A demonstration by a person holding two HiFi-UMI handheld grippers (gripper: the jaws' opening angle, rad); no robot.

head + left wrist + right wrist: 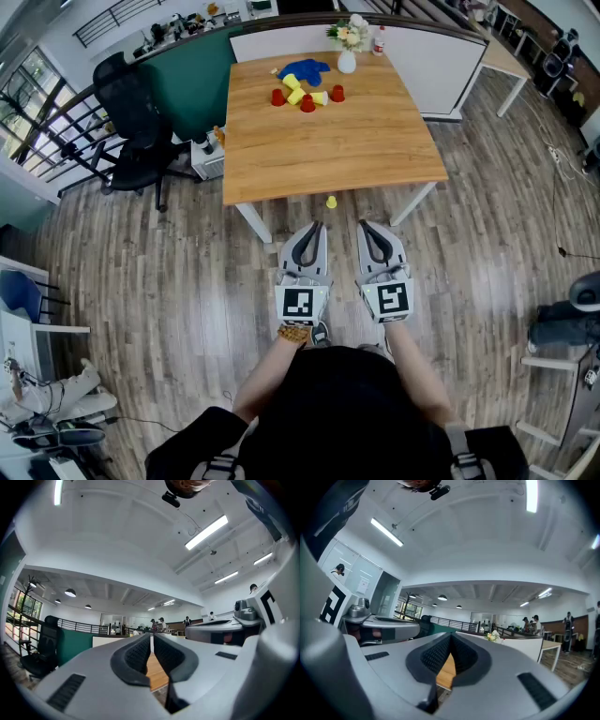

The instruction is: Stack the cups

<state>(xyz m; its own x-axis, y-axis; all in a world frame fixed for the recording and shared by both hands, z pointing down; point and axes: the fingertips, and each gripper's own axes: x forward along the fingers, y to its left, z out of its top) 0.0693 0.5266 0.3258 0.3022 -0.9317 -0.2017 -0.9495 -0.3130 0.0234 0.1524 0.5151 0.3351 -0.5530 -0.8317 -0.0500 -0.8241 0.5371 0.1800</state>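
Both pairs of jaws are closed with nothing between them. The left gripper [152,638] shows only a hairline slit between its dark ribbed pads [135,657]. The right gripper [451,638] has its pads [465,657] meeting at the tips.

In the head view the left gripper [315,227] and right gripper [365,227] sit side by side, close to the person's body. They are off the near edge of the wooden table [328,150] and point towards it.

The cups stand in a loose cluster near the table's far edge, none stacked as far as the view shows. There are three red cups [278,97] [307,103] [337,93], and yellow cups [292,82] [296,96] [320,97] lie among them. A blue cloth-like thing [305,69] lies just behind the cluster.

A white vase [347,62] of flowers [349,33] stands at the far edge, with a red-capped bottle [379,40] beside it. One more yellow cup [331,202] is on the floor just off the table's near edge, ahead of the grippers. A black office chair [131,122] stands off the table's left side.
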